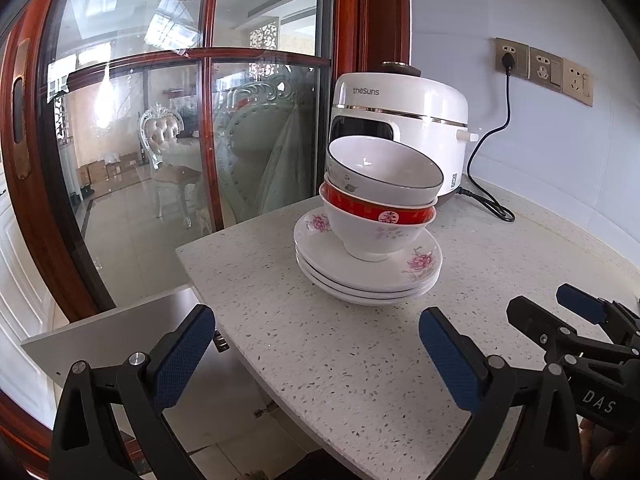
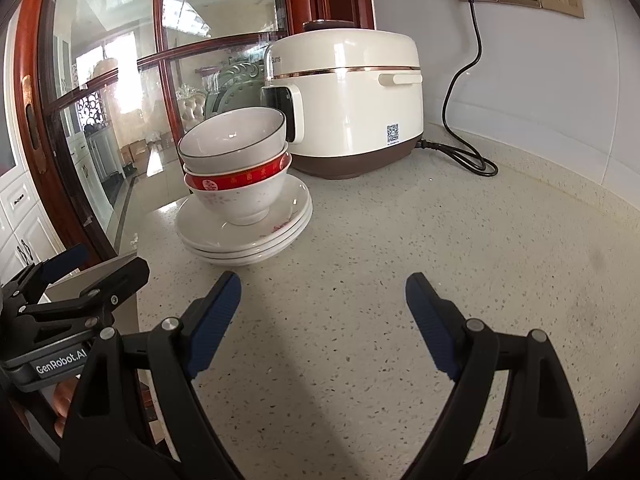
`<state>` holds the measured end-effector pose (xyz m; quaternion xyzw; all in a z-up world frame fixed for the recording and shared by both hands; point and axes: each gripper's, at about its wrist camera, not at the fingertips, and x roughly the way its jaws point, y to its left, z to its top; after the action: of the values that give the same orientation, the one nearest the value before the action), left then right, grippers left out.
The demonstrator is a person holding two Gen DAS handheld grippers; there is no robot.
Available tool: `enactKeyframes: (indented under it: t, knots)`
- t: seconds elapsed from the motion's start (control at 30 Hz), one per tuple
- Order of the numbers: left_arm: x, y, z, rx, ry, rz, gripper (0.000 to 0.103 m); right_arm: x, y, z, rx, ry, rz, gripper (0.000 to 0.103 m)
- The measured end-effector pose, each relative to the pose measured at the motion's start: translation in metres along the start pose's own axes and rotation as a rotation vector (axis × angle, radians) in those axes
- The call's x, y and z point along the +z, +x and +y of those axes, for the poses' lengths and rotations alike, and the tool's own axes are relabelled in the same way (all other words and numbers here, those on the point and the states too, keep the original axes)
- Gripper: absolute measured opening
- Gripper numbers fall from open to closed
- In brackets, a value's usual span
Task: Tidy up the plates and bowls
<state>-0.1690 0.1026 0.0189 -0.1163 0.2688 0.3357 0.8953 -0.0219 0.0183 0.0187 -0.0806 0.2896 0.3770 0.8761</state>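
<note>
Three nested bowls [image 1: 380, 196] sit on stacked plates [image 1: 368, 276] near the surface [image 1: 320, 360] edge. Left claw [image 1: 316, 356] and right claw [image 2: 322, 328] gape, empty. Risk: a nudge topples the tilted bowls.

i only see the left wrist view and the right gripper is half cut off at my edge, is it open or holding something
Observer: The right gripper is open, with nothing between its fingers, only bare counter beneath.
Operator: ok and the rice cooker side turned away from me, anything on it
Observer: A QR code sticker sits low on that side, with a cream latch handle higher up.
</note>
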Motion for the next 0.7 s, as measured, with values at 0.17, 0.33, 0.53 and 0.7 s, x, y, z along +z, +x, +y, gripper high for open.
enactKeyframes:
  t: [0.17, 0.33, 0.53, 0.7]
  knots:
    - [-0.0002, 0.0008, 0.0003, 0.004, 0.004, -0.003, 0.103, -0.0009, -0.0014, 0.0007, -0.003, -0.012, -0.006, 0.086]
    - [-0.0013, 0.0001, 0.0003, 0.009, 0.002, 0.001, 0.103, -0.0011, -0.0016, 0.0019, -0.003, -0.022, -0.005, 0.086]
    - [-0.0010, 0.0008, -0.0006, 0.009, 0.004, 0.003, 0.103, -0.0013, -0.0019, 0.0016, -0.004, -0.022, -0.005, 0.086]
    - [-0.0023, 0.0004, -0.0018, 0.011, 0.004, 0.007, 0.103, -0.0009, -0.0019, 0.0016, -0.006, -0.024, -0.009, 0.086]
